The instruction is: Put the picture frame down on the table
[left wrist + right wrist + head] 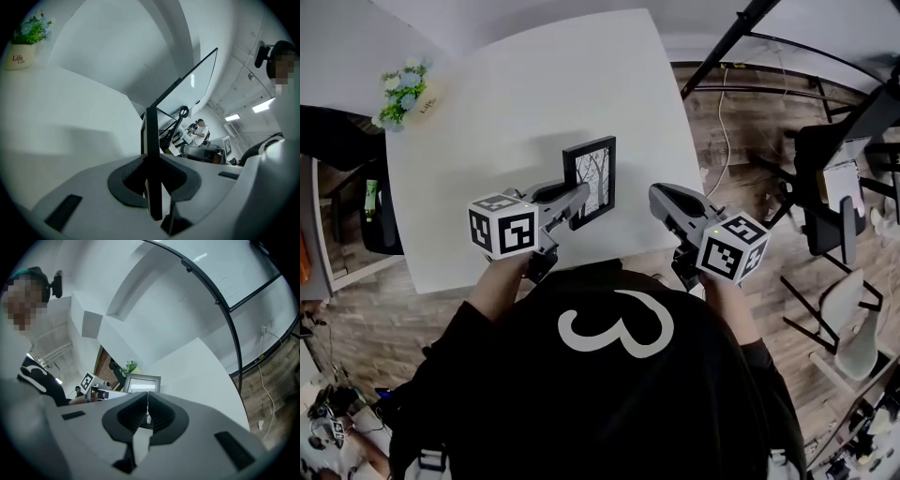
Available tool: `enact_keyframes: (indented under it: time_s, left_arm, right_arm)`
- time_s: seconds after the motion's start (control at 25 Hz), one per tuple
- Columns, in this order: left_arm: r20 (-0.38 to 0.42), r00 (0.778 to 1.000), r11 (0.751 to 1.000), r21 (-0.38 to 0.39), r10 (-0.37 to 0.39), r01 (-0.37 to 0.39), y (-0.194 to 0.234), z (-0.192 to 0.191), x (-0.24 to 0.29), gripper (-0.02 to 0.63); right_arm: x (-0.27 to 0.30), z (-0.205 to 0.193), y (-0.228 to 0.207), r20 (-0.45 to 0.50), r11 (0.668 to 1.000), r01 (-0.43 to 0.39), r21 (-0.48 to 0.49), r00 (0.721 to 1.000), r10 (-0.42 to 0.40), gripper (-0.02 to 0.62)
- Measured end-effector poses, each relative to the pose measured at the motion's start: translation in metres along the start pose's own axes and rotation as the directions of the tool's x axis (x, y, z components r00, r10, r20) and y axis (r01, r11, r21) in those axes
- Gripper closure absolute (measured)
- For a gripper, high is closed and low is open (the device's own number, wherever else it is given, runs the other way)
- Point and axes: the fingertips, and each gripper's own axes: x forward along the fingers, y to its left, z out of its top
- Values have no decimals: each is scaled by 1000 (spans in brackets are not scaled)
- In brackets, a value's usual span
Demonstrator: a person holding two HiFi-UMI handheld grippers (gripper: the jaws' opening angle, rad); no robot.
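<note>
Clamping the picture frame (591, 176) edgewise, left gripper (578, 204); right gripper (658, 197) closed, apart.

Black picture frame (591, 178), b/w tree print, upright.
Clamped at lower left corner by left gripper (579, 210), seen edge-on betw. its jaws; facing away from person, over near part of white table (487, 112); touching tabletop or not: can't tell.

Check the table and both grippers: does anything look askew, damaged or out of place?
Nothing is damaged or spilled. Only the picture frame stands out: it is not lying on the table but is held on edge, clamped in the left gripper.
</note>
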Motion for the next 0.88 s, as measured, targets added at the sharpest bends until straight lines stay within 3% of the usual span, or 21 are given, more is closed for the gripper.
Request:
enact_keyframes:
  time_s: [0.88]
  left_arm:
    - [6,1000,994,-111,-7,8,31,15,15,540]
  right_arm:
    - [2,5,-18,17,998,50,39,999,-51,572]
